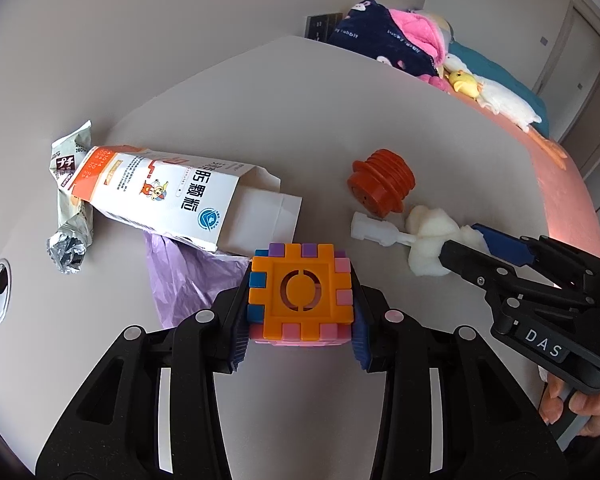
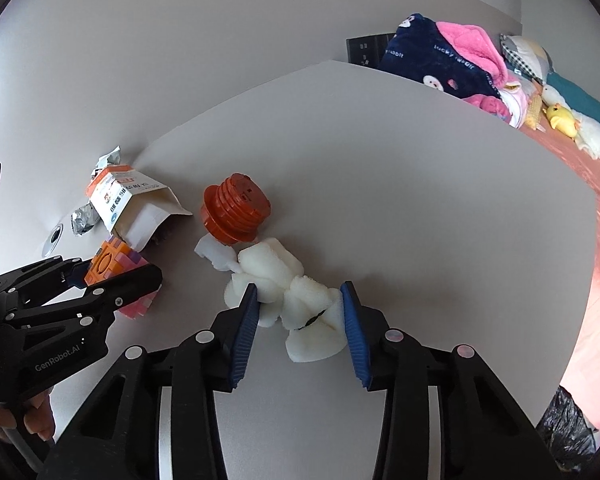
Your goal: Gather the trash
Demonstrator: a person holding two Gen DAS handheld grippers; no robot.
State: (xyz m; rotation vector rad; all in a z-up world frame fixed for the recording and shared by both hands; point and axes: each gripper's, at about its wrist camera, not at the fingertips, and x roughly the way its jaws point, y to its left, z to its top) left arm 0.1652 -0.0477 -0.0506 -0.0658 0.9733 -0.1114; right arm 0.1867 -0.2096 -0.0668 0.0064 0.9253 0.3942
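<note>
My left gripper [image 1: 302,300] is shut on a multicoloured toy block cube [image 1: 300,280] with an orange top, held just above the white table [image 1: 380,100]. In the right wrist view the same gripper [image 2: 116,270] and cube [image 2: 108,260] sit at the left. My right gripper [image 2: 298,300] has its blue pads pressed on both sides of a cluster of white foam pieces [image 2: 276,272] lying on the table. From the left wrist view, the right gripper [image 1: 462,240] reaches the foam [image 1: 428,232] from the right.
An open orange-and-white medicine box [image 1: 160,196] lies on a purple plastic bag [image 1: 180,276], with a crumpled snack wrapper [image 1: 70,208] beside it. A red ribbed cap [image 1: 380,184] and a white plastic piece [image 1: 374,230] lie near the foam. A black trash bag [image 2: 568,432] sits off the table's right edge. Plush toys [image 1: 492,92] lie on a bed behind.
</note>
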